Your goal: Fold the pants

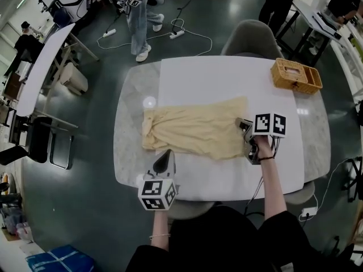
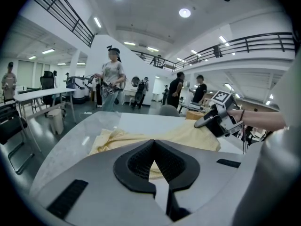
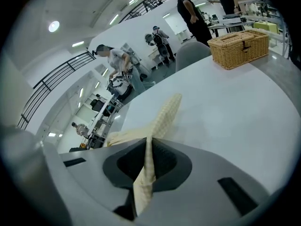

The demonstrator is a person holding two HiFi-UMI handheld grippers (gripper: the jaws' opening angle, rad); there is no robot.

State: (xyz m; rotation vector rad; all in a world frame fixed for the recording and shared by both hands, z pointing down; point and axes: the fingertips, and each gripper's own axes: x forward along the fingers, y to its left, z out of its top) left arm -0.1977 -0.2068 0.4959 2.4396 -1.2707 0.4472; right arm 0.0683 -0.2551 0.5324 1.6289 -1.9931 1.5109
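The yellow pants (image 1: 195, 130) lie spread across the middle of the white table (image 1: 227, 78). The right gripper (image 1: 240, 122) pinches their right edge, which is lifted a little. The left gripper (image 1: 168, 153), its jaws pressed together with nothing between, is over their near edge. A wicker basket (image 1: 295, 75) stands at the far right.

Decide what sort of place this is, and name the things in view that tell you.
Probably a large lab or workshop hall, not a home: long work tables, power strips lying on the floor, and railings along an upper level.
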